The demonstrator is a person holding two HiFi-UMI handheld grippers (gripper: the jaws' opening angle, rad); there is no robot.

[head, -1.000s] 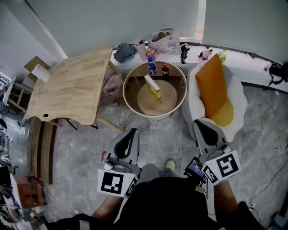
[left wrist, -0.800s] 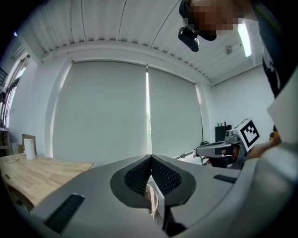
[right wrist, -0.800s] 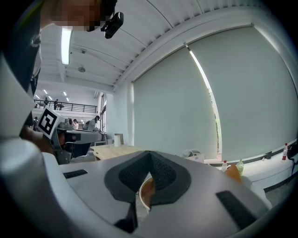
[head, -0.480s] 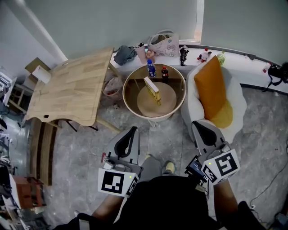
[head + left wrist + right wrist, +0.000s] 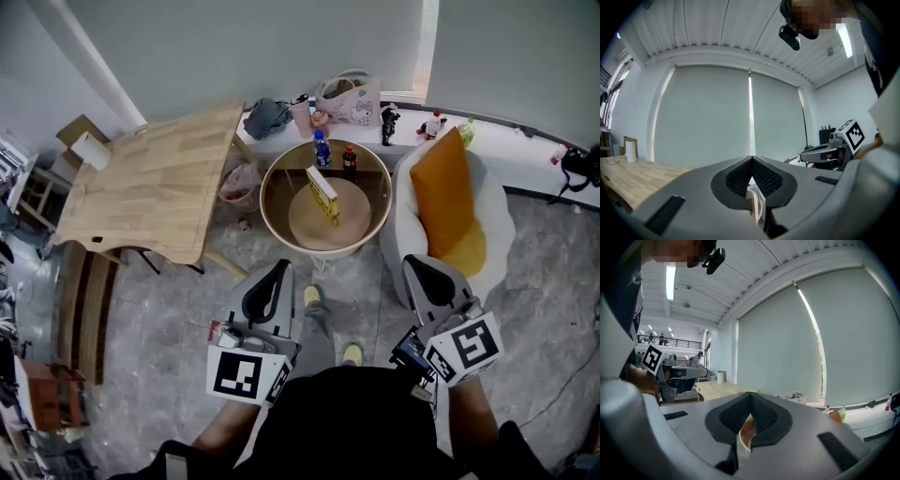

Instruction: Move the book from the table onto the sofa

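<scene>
Approach phase, nothing grabbed yet. Left tongs are clenched and empty, near the person. Farther off, the yellow rectangular book stands on edge on the round wooden surface. Right of it waits the white sofa with its orange cushion. Right tongs are clenched and empty too. Next move, I'd say: step in, release one pair, pinch the book's top edge.

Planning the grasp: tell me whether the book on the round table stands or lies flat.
Upright. The book stands on its edge on the round table, its narrow top edge showing from above, yellow cover facing sideways.
</scene>
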